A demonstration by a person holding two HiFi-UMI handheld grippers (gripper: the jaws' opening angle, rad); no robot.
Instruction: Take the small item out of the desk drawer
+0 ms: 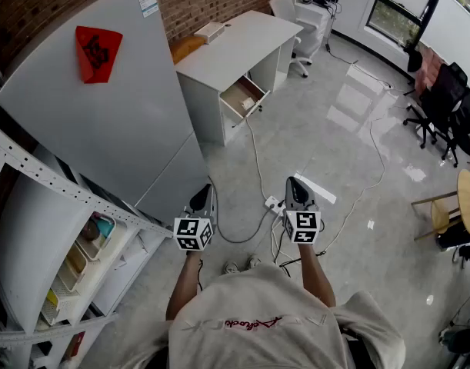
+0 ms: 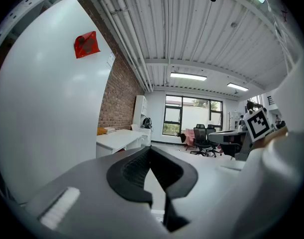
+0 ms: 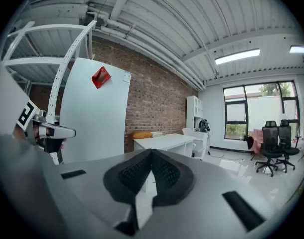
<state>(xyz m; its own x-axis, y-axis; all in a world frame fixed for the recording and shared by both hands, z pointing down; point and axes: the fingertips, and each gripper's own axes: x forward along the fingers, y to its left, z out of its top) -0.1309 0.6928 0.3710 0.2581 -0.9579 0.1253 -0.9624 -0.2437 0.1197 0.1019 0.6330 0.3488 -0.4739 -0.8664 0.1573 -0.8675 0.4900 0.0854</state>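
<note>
Left gripper point(image 1: 205, 192) and right gripper point(image 1: 295, 184) both clenched, empty. Desk point(image 1: 235, 48) well off at 12 o'clock. Drawer point(image 1: 238, 98) open, small item point(image 1: 248, 103) inside. Risk: floor cables point(image 1: 258, 164) trip approach.

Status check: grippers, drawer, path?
Left gripper and right gripper shut, empty. Desk drawer open, far ahead; contents too small to tell. Cables across floor between.

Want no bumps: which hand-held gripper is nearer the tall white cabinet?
Left. The left hand-held gripper is close by the cabinet's near corner; the right hand-held gripper is farther out, beyond the left one.
</note>
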